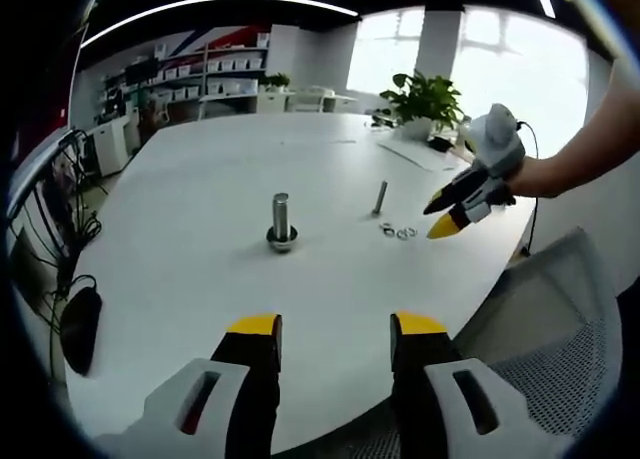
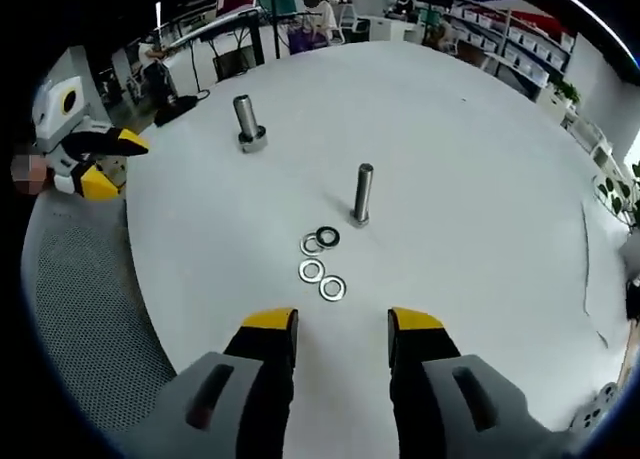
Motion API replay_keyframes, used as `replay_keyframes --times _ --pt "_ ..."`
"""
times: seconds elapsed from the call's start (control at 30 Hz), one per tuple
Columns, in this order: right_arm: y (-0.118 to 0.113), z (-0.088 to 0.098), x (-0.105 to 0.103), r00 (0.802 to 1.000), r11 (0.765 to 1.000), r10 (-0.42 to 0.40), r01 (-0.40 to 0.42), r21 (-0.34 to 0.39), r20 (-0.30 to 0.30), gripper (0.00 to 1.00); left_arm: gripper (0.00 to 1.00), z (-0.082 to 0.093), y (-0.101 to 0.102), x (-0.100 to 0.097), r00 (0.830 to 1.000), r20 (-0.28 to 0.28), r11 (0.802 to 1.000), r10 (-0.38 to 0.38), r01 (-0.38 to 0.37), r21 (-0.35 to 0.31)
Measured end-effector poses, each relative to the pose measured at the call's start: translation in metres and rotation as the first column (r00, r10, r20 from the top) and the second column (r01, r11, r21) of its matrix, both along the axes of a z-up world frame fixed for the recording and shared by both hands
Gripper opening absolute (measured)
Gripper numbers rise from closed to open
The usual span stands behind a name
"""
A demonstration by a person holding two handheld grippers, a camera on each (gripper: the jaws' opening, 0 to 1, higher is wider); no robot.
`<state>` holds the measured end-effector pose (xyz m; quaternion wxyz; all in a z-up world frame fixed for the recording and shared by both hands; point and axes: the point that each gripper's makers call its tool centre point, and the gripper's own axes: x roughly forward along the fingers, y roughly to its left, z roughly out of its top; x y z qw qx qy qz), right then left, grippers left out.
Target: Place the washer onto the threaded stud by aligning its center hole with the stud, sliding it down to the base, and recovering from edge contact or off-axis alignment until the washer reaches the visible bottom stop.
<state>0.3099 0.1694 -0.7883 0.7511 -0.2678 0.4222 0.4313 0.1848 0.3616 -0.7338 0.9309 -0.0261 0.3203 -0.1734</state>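
Two upright threaded studs stand on the white table (image 2: pixel 470 169). The thick stud (image 1: pixel 281 222) (image 2: pixel 246 122) has a ring at its base. The thin stud (image 2: pixel 362 194) (image 1: pixel 380 197) stands near several loose washers (image 2: pixel 322 264) (image 1: pixel 397 231), one of them dark. My right gripper (image 2: pixel 342 334) is open just short of the washers, nothing between its jaws; in the left gripper view it (image 1: pixel 440 217) hovers right of the washers. My left gripper (image 1: pixel 335 339) is open above the near table edge, and appears in the right gripper view (image 2: pixel 110 159) beyond the table's edge.
A mesh chair (image 1: pixel 570 329) (image 2: pixel 80 309) sits by the table edge. A black object (image 1: pixel 80 324) lies on the table's left side. A potted plant (image 1: pixel 425 104) and sheets of paper (image 1: pixel 420 154) are at the far end. Shelves line the back wall.
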Motion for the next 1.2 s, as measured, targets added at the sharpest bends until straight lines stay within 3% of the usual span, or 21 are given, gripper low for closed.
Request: replay_keyframes --times 0.37,0.57,0.83,0.9,0.97,1.03,1.2 --pt "0.011 -0.009 0.006 0.995 0.994 0.087 -0.090 -0.063 -0.040 0.26 0.42 -0.001 0.000 0.000 1.000 -0.003 1.000 -0.003 0.003 0.003" --pt "0.014 -0.010 0.001 0.981 0.979 0.178 -0.184 -0.086 -0.075 0.21 0.42 -0.001 0.000 0.000 1.000 -0.001 1.000 0.000 0.000 0.002" --pt "0.014 -0.011 0.007 0.965 0.959 0.221 -0.242 -0.151 -0.141 0.16 0.42 -0.001 0.000 0.000 1.000 -0.001 1.000 0.002 -0.002 0.003" --pt "0.014 -0.012 0.007 0.960 0.949 0.237 -0.262 -0.177 -0.149 0.16 0.42 -0.001 0.000 0.000 1.000 -0.002 1.000 0.002 -0.002 0.002" --pt "0.015 -0.012 0.006 0.939 0.914 0.313 -0.339 -0.224 -0.144 0.16 0.42 -0.001 0.000 0.000 1.000 -0.002 1.000 0.003 -0.003 0.004" --pt "0.018 -0.012 0.004 0.925 0.894 0.350 -0.377 -0.243 -0.147 0.16 0.42 -0.001 0.001 0.000 1.000 -0.004 1.000 0.004 -0.004 0.006" --pt "0.019 -0.012 0.004 0.914 0.874 0.367 -0.402 -0.274 -0.171 0.17 0.42 -0.001 0.001 0.000 1.000 -0.003 1.000 0.007 -0.007 0.006"
